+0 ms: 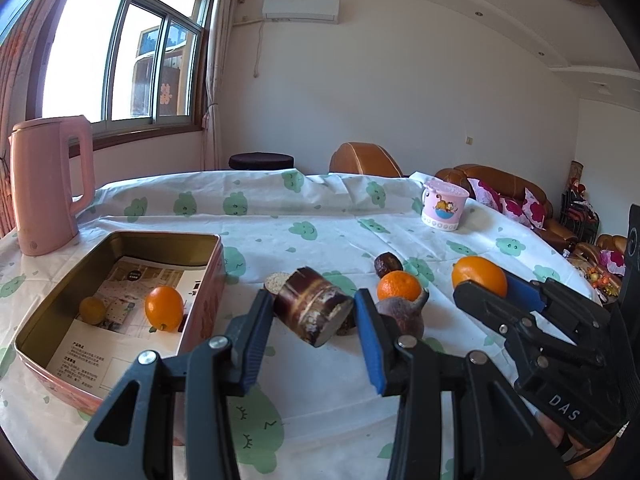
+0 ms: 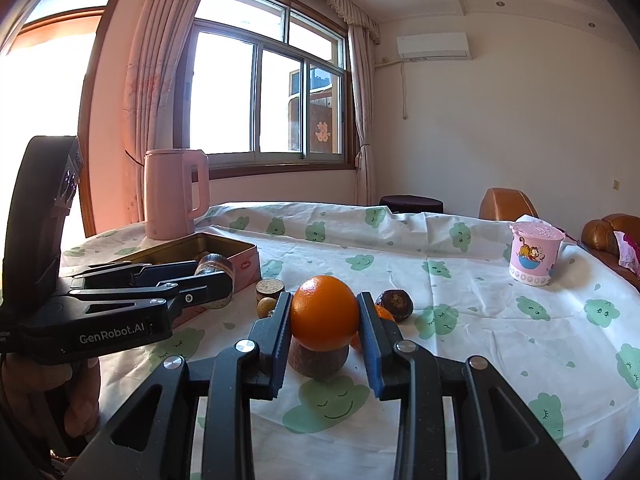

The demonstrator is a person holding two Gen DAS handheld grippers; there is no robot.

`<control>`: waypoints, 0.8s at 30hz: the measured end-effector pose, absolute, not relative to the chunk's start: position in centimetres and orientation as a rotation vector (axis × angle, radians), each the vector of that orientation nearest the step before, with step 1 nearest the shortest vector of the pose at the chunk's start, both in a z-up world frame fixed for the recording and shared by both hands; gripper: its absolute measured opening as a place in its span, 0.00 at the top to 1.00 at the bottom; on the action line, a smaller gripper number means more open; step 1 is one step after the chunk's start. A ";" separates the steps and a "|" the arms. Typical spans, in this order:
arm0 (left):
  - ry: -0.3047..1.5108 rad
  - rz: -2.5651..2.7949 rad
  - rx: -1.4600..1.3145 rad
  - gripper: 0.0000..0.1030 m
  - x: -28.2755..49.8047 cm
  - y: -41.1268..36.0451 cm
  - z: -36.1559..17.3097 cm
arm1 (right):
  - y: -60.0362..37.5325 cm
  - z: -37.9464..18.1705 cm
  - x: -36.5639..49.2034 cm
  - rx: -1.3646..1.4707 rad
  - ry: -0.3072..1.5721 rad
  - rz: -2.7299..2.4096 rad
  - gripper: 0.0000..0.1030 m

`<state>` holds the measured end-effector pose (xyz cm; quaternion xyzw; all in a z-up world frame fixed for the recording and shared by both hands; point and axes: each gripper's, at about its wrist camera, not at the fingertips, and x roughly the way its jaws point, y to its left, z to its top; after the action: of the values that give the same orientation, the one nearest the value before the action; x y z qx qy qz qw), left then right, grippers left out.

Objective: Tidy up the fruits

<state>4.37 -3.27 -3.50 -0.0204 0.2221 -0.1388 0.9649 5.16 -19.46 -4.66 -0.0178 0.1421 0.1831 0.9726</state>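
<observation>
My left gripper (image 1: 313, 304) is shut on a dark purple sugarcane piece (image 1: 310, 310), held tilted just right of the open pink tin (image 1: 120, 236). In the tin lie an orange (image 1: 164, 308) and a small yellowish fruit (image 1: 92, 310). My right gripper (image 2: 324, 312) is shut on a large orange (image 2: 324, 318), held above a brown fruit (image 2: 318, 360) on the cloth. A tangerine (image 1: 398, 286), a dark round fruit (image 1: 388, 264) and a second cane piece (image 1: 276, 281) lie loose between the grippers. The right wrist view shows the left gripper (image 2: 216, 276) beside the tin (image 2: 244, 266).
A pink kettle (image 1: 48, 184) stands behind the tin at the table's far left. A pink cartoon cup (image 1: 444, 204) sits at the far right. The cloth has green cloud prints. Brown sofas lie beyond the table edge. A hand (image 2: 80, 392) holds the left gripper.
</observation>
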 end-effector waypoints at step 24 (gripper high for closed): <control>0.367 -0.246 0.001 0.58 3.0 -3.7 -3.0 | -19.4 -4.5 3.9 -0.051 0.208 0.369 0.67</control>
<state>2.95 -3.73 -2.96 0.0004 0.1821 -0.1220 0.9757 3.86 -19.44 -4.52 -0.0255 0.1034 0.1831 0.9773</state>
